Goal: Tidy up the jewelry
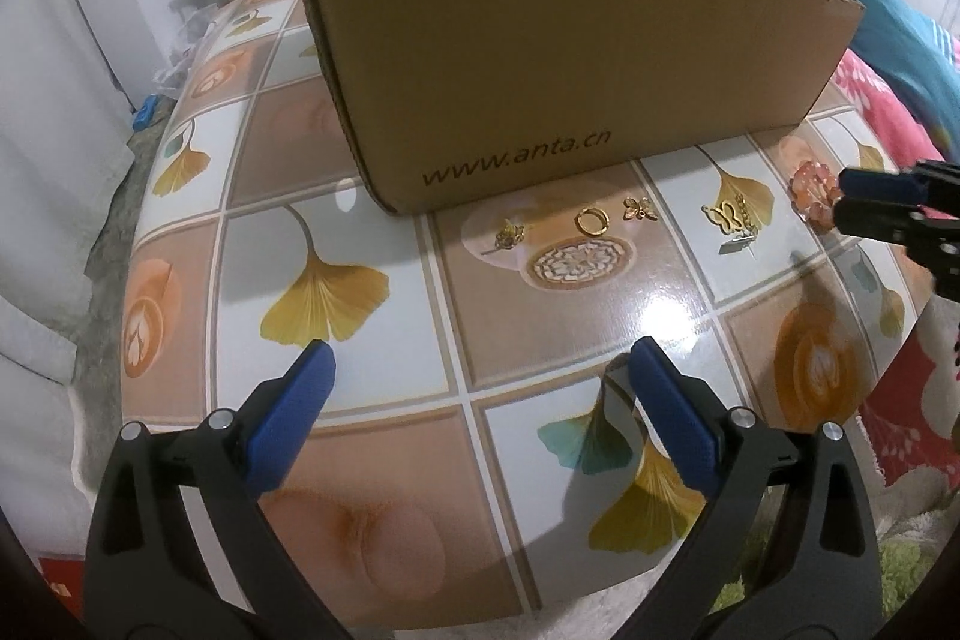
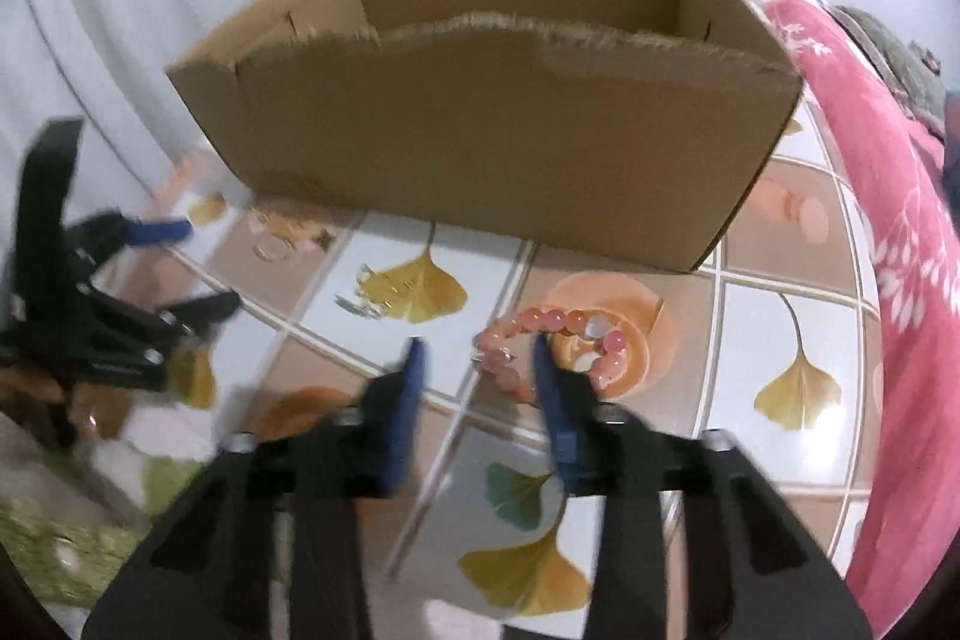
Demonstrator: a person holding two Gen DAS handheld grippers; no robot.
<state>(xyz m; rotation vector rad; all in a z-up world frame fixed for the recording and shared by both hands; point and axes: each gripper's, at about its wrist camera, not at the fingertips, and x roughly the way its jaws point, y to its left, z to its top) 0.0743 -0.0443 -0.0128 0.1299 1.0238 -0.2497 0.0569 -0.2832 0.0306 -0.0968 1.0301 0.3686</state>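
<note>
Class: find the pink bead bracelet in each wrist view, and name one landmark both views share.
Left wrist view: bracelet at far right, by the right gripper.
Right wrist view: bracelet at centre, around the right-hand blue pad.
Shared landmark: cardboard box.

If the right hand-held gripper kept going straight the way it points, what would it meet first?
Most likely the pink bead bracelet: the right hand-held gripper is open, with the near beads about at its fingertips. Beyond it stands the cardboard box. The image is blurred, so depth is uncertain.
</note>
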